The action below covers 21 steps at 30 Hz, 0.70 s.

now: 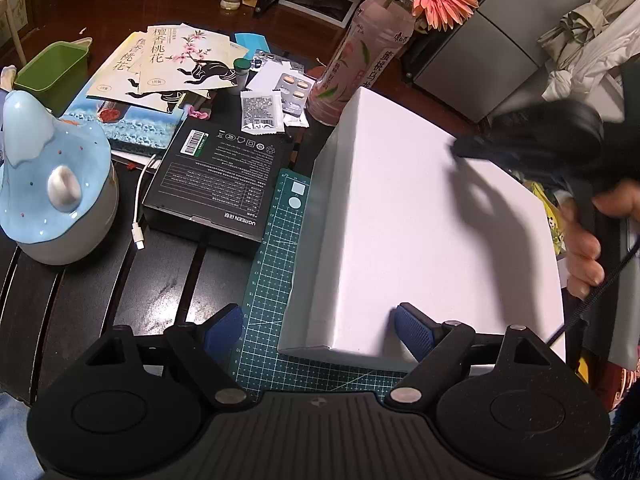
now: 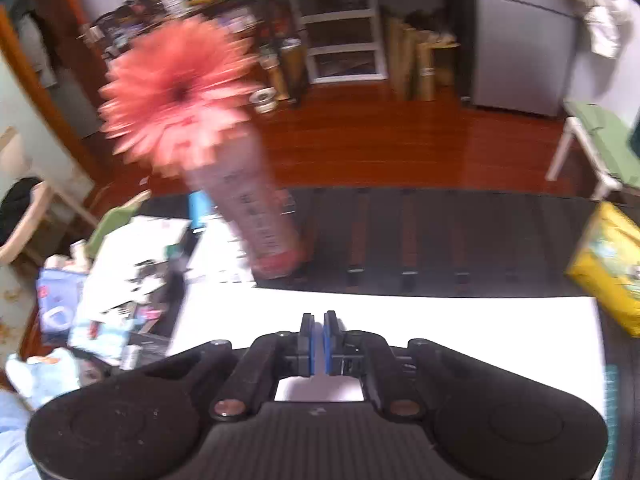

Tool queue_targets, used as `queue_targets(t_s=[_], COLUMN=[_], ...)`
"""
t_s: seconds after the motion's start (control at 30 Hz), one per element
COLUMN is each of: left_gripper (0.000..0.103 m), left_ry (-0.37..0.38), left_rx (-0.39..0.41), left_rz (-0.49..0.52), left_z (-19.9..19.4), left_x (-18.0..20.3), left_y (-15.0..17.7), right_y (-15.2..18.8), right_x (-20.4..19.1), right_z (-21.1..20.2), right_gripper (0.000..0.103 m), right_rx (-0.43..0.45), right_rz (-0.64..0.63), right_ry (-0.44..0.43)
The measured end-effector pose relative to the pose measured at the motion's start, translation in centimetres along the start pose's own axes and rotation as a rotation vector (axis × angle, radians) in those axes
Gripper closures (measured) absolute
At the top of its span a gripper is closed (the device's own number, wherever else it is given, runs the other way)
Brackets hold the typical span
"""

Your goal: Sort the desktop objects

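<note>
A large white box (image 1: 420,220) lies on the green cutting mat (image 1: 276,264) on the dark table. My left gripper (image 1: 320,332) is open, its fingers straddling the box's near left corner, one blue pad (image 1: 414,330) over the box top. My right gripper (image 2: 319,336) is shut and empty, hovering over the white box (image 2: 440,320); it shows blurred at the box's far right in the left wrist view (image 1: 532,140). A black UGREEN box (image 1: 216,184), paper sachets (image 1: 172,60), pill blisters (image 1: 294,92) and a small packet (image 1: 260,112) lie behind.
A pink drink bottle holding an orange flower (image 1: 360,64) stands behind the box, also in the right wrist view (image 2: 256,216). A blue ceramic figure (image 1: 52,184), a green bin (image 1: 52,68) and a white cable (image 1: 138,216) sit left. A yellow pack (image 2: 608,268) lies right.
</note>
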State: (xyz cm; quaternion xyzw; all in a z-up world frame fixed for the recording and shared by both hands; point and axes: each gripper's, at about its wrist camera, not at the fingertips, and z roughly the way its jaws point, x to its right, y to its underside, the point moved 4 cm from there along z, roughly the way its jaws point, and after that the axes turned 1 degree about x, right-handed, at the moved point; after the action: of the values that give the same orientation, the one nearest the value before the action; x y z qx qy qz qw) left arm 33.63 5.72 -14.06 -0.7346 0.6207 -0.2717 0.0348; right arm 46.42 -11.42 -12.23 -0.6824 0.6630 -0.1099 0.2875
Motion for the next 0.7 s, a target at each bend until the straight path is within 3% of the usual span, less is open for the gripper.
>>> queue_targets(t_s=[0.13, 0.23, 0.7], left_gripper=[0.017, 0.017, 0.016], left_ry=[0.005, 0.012, -0.001], left_rx=[0.001, -0.002, 0.005], left_rz=[-0.002, -0.009, 0.003], left_z=[0.1, 0.2, 0.2], left_x=[-0.1, -0.2, 0.0], left_y=[-0.1, -0.1, 0.0], right_y=[-0.1, -0.3, 0.3], right_x=[-3.4, -4.9, -5.9], right_z=[1.0, 1.5, 1.3], right_gripper=[0.1, 0.1, 0.101], right_rx=[-0.013, -0.019, 0.012], right_rz=[-0.051, -0.091, -0.163], right_ry=[-0.033, -0.006, 0.064])
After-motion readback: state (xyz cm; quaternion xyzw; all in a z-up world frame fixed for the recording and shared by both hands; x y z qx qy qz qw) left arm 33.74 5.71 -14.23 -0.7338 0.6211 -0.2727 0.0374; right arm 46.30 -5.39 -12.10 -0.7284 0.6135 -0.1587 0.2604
